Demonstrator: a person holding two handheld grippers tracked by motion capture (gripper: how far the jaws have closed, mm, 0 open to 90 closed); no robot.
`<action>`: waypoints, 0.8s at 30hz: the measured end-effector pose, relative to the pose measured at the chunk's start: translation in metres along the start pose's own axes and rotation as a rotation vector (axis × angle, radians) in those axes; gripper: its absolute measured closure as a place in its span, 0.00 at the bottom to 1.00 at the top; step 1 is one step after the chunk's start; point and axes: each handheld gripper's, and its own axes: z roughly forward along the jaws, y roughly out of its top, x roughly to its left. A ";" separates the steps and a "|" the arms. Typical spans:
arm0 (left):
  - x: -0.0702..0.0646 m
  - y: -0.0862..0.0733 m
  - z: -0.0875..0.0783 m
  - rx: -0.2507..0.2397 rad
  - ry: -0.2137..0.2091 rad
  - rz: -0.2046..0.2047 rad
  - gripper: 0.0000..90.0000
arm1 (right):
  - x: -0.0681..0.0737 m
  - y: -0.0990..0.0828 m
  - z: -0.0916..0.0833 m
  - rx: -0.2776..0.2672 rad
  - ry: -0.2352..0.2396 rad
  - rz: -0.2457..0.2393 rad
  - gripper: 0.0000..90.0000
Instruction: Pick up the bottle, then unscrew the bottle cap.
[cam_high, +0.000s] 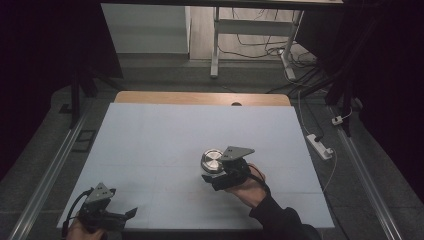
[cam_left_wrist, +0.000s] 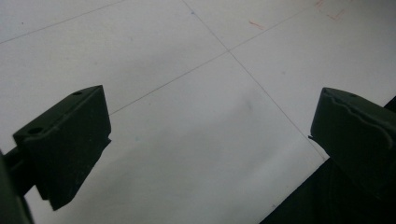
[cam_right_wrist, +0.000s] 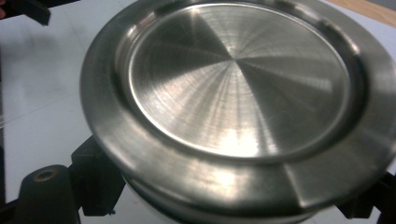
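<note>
Item: round steel lid (cam_right_wrist: 238, 93), mid-bench (cam_high: 150, 130), clamped at its rim in my right tool (cam_high: 214, 177). My left tool (cam_high: 131, 214), jaws wide and empty, sits at the near-left corner. Risk: smooth metal, shallow edge grip; any tilt could slide it free.

No text, label, brand, number or sign can be read anywhere in these views. The metal lid (cam_right_wrist: 238, 88) bears only fine circular brush marks, no stamp or engraving. The white table (cam_left_wrist: 196, 116) carries thin seam lines and a few faint reddish scratches near its far edge, none forming letters. The black jaws in both gripper views are plain, with small screw holes only. The grey plates on top of the grippers in the high view are unmarked. The power strip (cam_high: 320, 145) on the floor is too small to tell any print.
</note>
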 end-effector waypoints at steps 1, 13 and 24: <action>0.000 0.000 0.000 0.000 0.000 0.000 0.00 | 0.002 0.000 0.001 0.001 0.005 -0.001 0.16; 0.000 0.000 0.000 0.003 0.000 0.003 0.00 | 0.022 0.003 0.007 0.003 0.057 -0.039 0.16; 0.003 0.001 -0.001 -0.016 -0.031 -0.015 0.00 | 0.018 0.002 0.007 0.003 0.061 -0.025 0.16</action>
